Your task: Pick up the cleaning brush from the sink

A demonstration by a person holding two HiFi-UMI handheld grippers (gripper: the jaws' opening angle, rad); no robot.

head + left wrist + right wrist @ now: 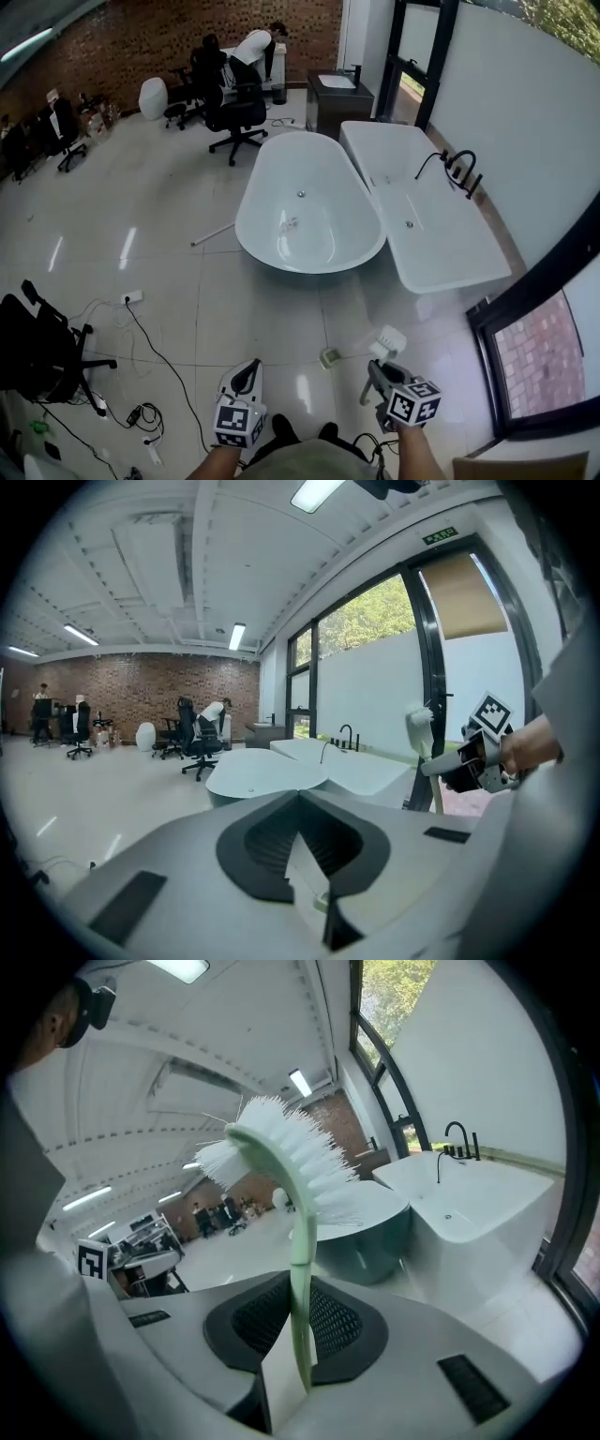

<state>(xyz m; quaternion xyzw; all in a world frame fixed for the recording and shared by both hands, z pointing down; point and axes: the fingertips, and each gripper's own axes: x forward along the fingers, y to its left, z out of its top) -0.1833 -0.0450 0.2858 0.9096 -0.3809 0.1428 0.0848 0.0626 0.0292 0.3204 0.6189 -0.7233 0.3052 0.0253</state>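
The cleaning brush (388,340) has white bristles and a pale green handle. My right gripper (375,371) is shut on the handle and holds it up over the floor at the bottom right of the head view. In the right gripper view the handle (300,1279) stands upright between the jaws, with the bristle head (286,1162) at the top. The left gripper view shows the brush (419,726) off to the right. My left gripper (248,372) is beside it at the bottom middle, jaws closed together with nothing in them (302,855).
A white oval tub (253,220) and a white rectangular tub (441,253) with a black tap (461,169) stand ahead on the tiled floor. Cables and a power strip (131,297) lie at the left. Office chairs (234,117) and a person stand far back. Windows run along the right.
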